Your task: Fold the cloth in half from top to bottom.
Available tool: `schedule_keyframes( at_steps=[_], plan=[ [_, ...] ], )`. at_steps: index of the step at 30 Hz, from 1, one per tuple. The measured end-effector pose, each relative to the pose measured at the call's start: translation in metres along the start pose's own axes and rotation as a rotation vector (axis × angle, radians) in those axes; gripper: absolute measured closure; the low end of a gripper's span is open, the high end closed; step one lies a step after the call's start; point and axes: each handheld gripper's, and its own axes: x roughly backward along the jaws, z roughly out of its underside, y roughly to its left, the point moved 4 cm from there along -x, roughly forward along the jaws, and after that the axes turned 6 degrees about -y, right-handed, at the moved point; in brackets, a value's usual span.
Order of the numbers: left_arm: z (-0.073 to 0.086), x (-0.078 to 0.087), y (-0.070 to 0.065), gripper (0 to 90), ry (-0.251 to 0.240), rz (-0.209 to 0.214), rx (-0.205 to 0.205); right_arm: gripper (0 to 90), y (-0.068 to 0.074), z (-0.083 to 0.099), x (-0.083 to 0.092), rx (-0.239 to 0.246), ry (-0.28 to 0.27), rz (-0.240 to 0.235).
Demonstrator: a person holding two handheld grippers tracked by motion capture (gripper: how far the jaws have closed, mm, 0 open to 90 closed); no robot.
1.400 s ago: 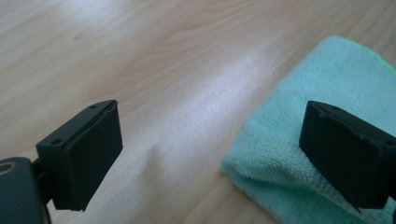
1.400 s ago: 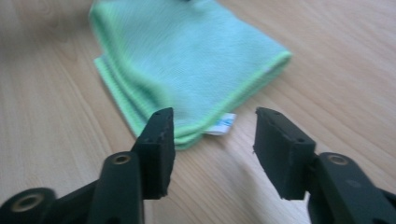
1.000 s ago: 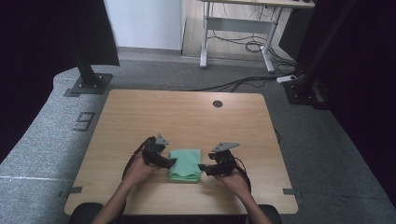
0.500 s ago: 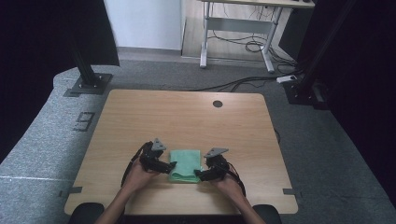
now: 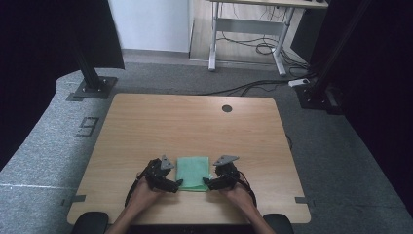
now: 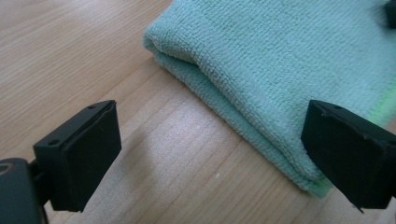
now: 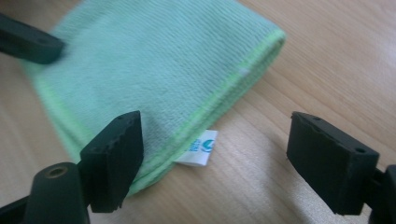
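Observation:
A folded light-green cloth [image 5: 193, 171] lies flat on the wooden table [image 5: 195, 126] near its front edge. My left gripper [image 5: 178, 184] sits at the cloth's near left corner, open. In the left gripper view the cloth [image 6: 280, 65] runs across to the right jaw and the left gripper [image 6: 212, 128] straddles its folded edge. My right gripper [image 5: 206, 183] is at the near right corner, open. In the right gripper view the cloth [image 7: 154, 60] reaches the left jaw, and a white label [image 7: 200, 148] pokes out between the jaws of the right gripper [image 7: 215, 140].
A dark round hole [image 5: 227, 108] sits at the table's far side. Beyond the table stand black stand bases [image 5: 92, 87] and a desk frame [image 5: 246, 29] with cables on the grey floor. The table's front edge is close behind both hands.
Both grippers have slid back toward the table's front edge, along the cloth's sides to its near corners. The cloth has not moved.

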Motion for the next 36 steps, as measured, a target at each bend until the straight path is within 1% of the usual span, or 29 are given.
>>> schedule_keyframes(
  at_steps=[3,5,7,9,11,14,18,20,25,36],
  plan=[
    [0.001,0.0,0.002,3.5,0.003,-0.001,0.006,19.7,0.003,0.002,0.003,-0.003,-0.005,-0.015],
    [0.002,-0.002,0.002,2.3,-0.004,-0.003,0.02,19.8,0.004,0.005,0.002,0.012,0.011,-0.005],
    [0.002,-0.003,0.003,0.9,-0.006,-0.006,0.017,19.7,0.003,0.006,0.001,-0.001,0.012,-0.004],
    [0.003,-0.004,0.005,0.0,-0.013,-0.009,0.02,19.4,0.003,0.006,0.0,0.012,0.017,0.004],
    [0.003,-0.005,0.007,0.0,-0.021,-0.011,0.033,19.4,0.005,0.006,-0.001,0.025,0.016,0.014],
    [0.003,-0.007,0.01,0.0,-0.03,-0.011,0.047,19.3,0.004,0.006,-0.001,0.025,0.01,0.018],
    [0.002,-0.01,0.014,0.0,-0.044,-0.006,0.056,18.6,0.001,0.007,-0.003,-0.002,0.003,0.008],
    [0.0,-0.012,0.016,0.0,-0.042,-0.004,0.062,18.3,-0.002,0.006,-0.004,-0.008,0.005,0.009],
    [-0.003,-0.016,0.02,0.0,-0.039,-0.003,0.068,17.9,-0.008,0.005,-0.007,-0.013,-0.001,0.016],
    [-0.013,-0.028,0.028,0.0,-0.031,0.002,0.097,17.4,-0.023,0.0,-0.012,-0.034,-0.005,0.041]
  ],
)
